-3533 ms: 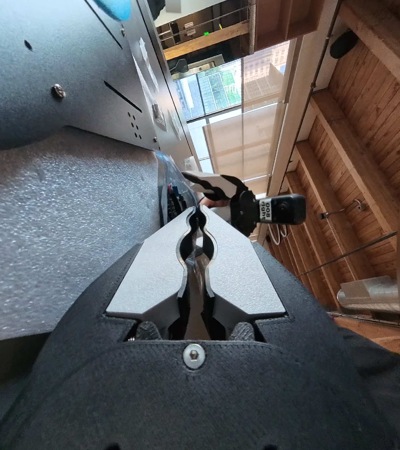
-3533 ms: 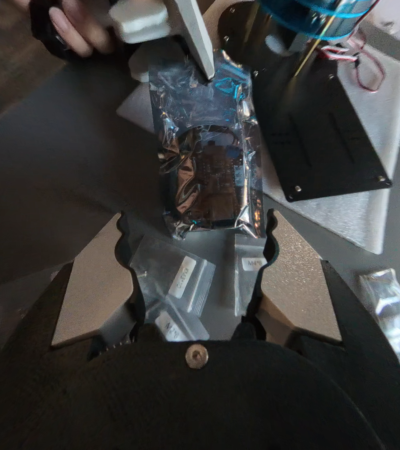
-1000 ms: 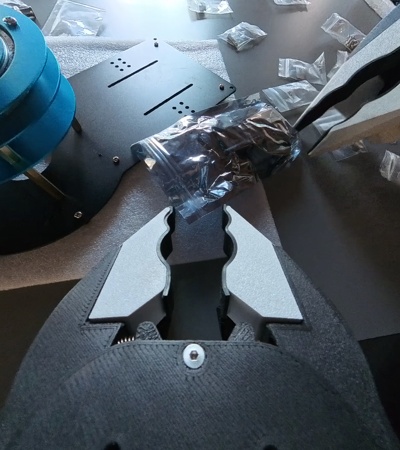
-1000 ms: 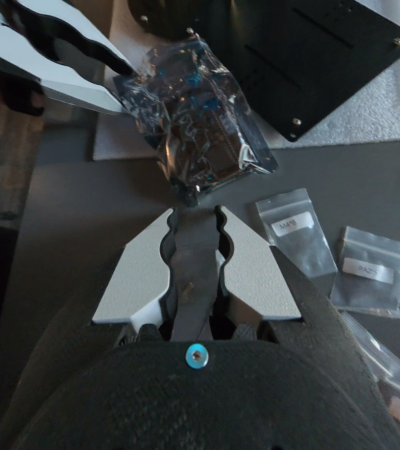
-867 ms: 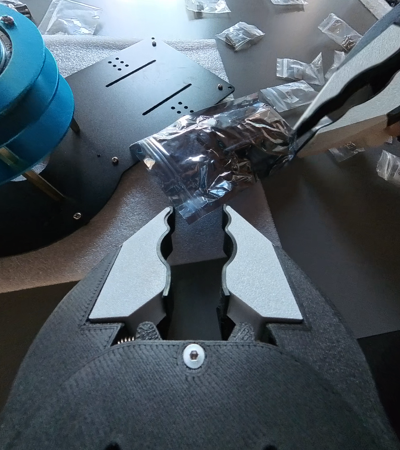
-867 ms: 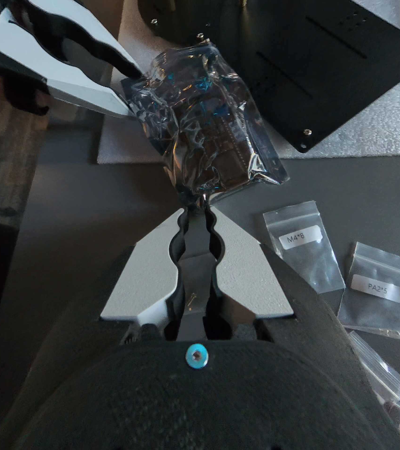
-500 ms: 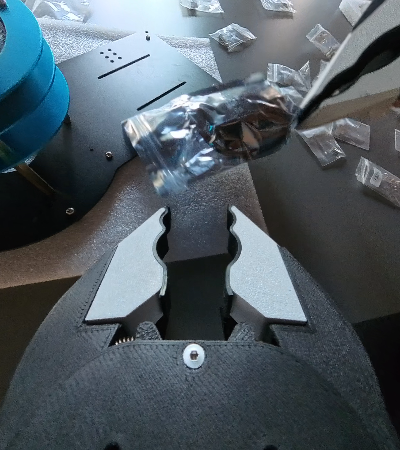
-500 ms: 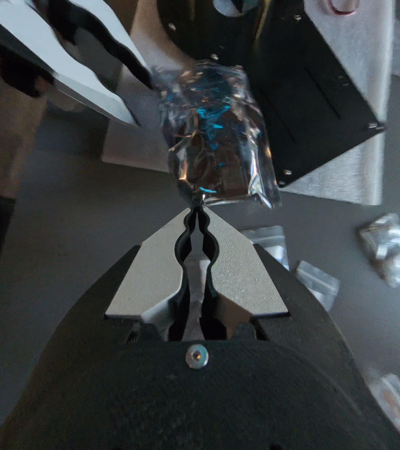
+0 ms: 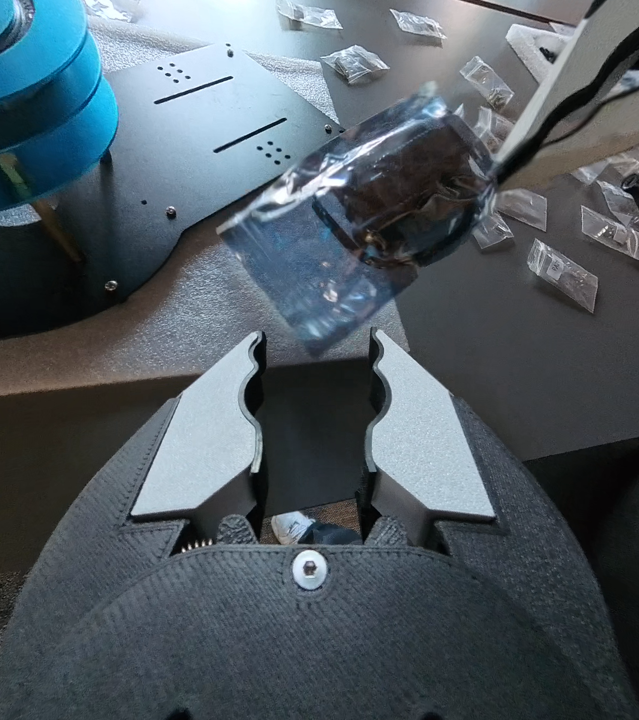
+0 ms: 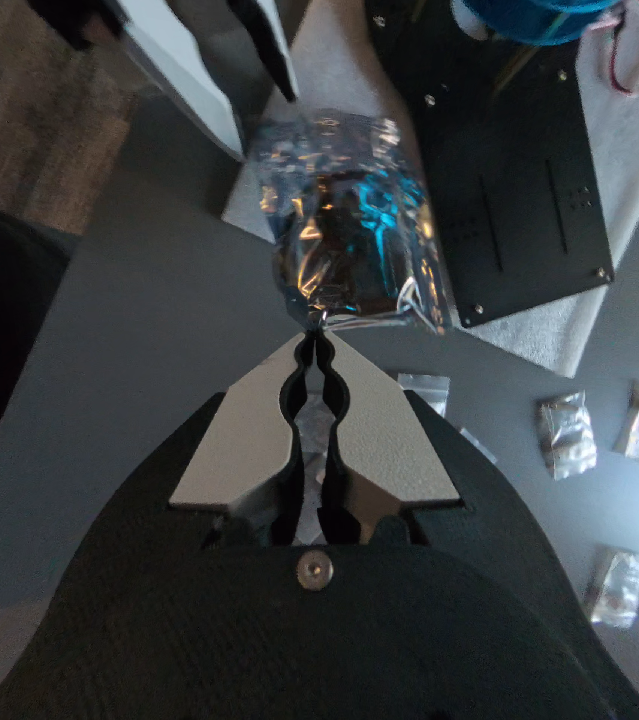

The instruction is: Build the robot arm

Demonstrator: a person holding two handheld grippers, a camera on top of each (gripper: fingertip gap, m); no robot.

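Observation:
A shiny anti-static bag (image 9: 352,222) with a dark circuit board inside hangs in the air above the table. My right gripper (image 10: 314,334) is shut on one corner of the bag (image 10: 349,233) and holds it up; it also shows at the upper right of the left wrist view (image 9: 493,177). My left gripper (image 9: 317,343) is open and empty, its fingertips just below the bag's free lower edge. It also shows at the top left of the right wrist view (image 10: 267,120), open, close to the bag's far end.
A black metal plate (image 9: 193,128) with slots lies on grey foam (image 9: 76,362), with a blue stacked-disc part (image 9: 25,97) on brass posts at left. Several small clear bags of hardware (image 9: 563,269) lie scattered on the dark table at right. Red wires (image 10: 637,58) lie by the plate.
My right gripper closed on the bag's corner and lifted it off the foam, up and to the right. My left gripper let go earlier, opened wider and now sits under the hanging bag.

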